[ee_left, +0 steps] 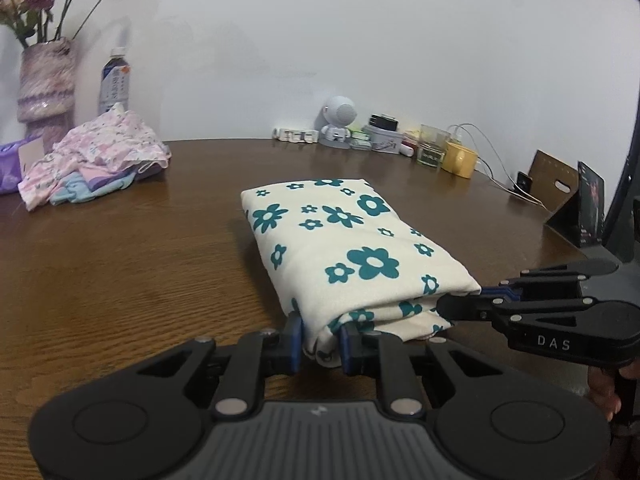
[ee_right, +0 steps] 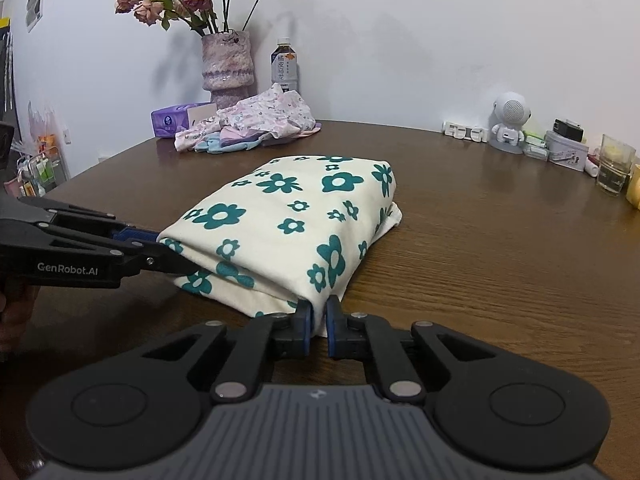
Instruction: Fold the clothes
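Left tongs (ee_left: pixel 320 342) pinch the near corner of the folded flowered cloth (ee_left: pixel 344 248); right tongs (ee_right: pixel 318 318) are nearly closed, seemingly nipping its other near corner. It lies on the brown worktop (ee_left: pixel 120 280).

- The left wrist view sits low over the table (ee_left: pixel 120 280), just behind the left hand-held gripper (ee_left: pixel 320 340), facing the back wall and tilted downward.
- The right wrist view looks likewise from behind the right hand-held gripper (ee_right: pixel 318 322).
- Both sit close to the folded cloth (ee_left: pixel 344 248), at opposite near corners.
- Both share the cloth, vase (ee_right: pixel 228 68) and bottle (ee_right: pixel 285 66), and each shows the other gripper.
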`<move>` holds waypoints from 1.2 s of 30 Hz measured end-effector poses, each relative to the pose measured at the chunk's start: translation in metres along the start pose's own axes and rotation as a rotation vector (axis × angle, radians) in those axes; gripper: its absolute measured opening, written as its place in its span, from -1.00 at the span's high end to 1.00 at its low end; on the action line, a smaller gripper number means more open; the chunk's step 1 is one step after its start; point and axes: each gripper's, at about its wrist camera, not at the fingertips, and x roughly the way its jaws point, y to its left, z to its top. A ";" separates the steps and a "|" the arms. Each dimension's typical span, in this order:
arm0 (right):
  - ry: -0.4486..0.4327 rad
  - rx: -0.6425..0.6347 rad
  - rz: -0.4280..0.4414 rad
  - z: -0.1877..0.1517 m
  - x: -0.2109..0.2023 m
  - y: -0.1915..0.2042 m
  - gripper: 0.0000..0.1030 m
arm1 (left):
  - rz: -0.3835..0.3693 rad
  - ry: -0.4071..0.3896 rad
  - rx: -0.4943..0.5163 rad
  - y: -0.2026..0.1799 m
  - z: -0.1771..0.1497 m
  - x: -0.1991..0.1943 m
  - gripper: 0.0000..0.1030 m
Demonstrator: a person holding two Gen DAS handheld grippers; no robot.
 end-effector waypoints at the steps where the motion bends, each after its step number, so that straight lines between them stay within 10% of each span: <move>1: 0.000 0.004 -0.002 0.000 0.001 0.000 0.87 | 0.002 0.000 -0.005 0.000 0.001 0.001 0.67; 21: 0.003 0.024 -0.004 0.002 0.001 0.000 0.86 | 0.028 -0.015 0.024 -0.010 -0.003 -0.003 0.56; 29: -0.052 0.092 0.055 0.004 -0.018 -0.010 0.62 | 0.034 -0.082 0.039 -0.015 -0.003 -0.030 -0.52; 31: -0.064 0.094 0.052 0.005 -0.024 -0.011 0.27 | 0.056 -0.111 0.028 -0.017 -0.003 -0.037 -0.62; 36: -0.073 0.095 0.041 0.001 -0.031 -0.009 0.11 | 0.151 -0.146 0.055 -0.027 -0.005 -0.046 -0.81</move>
